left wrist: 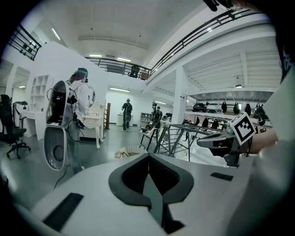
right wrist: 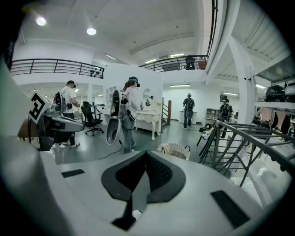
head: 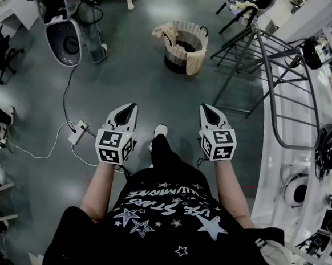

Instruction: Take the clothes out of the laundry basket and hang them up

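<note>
Evidently not started. The laundry basket (head: 182,51) stands upright on the grey floor, with pale clothes (head: 195,61) draped over its rim on two sides. Its inside is dark, and I cannot tell how much cloth lies in there. No garment shows anywhere outside the basket.

The drying rack (head: 257,62) is just beside the basket, on its right in the head view. Its bars are bare where visible; nothing is hung.

The left gripper (head: 128,112) and right gripper (head: 210,113) are both well apart from the basket, on the person's side of it. They are held side by side and tipped slightly down toward it, with open floor between. The jaws of each are pressed together with nothing between them, so both are empty.

Farther out, a white pod-shaped unit (head: 64,38) sits left of the basket. A power strip (head: 77,132) lies on the floor, far nearer the left gripper than the basket.

Judgement: none of the task is done. What remains is to close in on the basket, part the jaws, pinch one garment, carry it to the rack, drape it, and repeat until the basket is empty. The pale pieces on the rim look like the easiest first pick.
</note>
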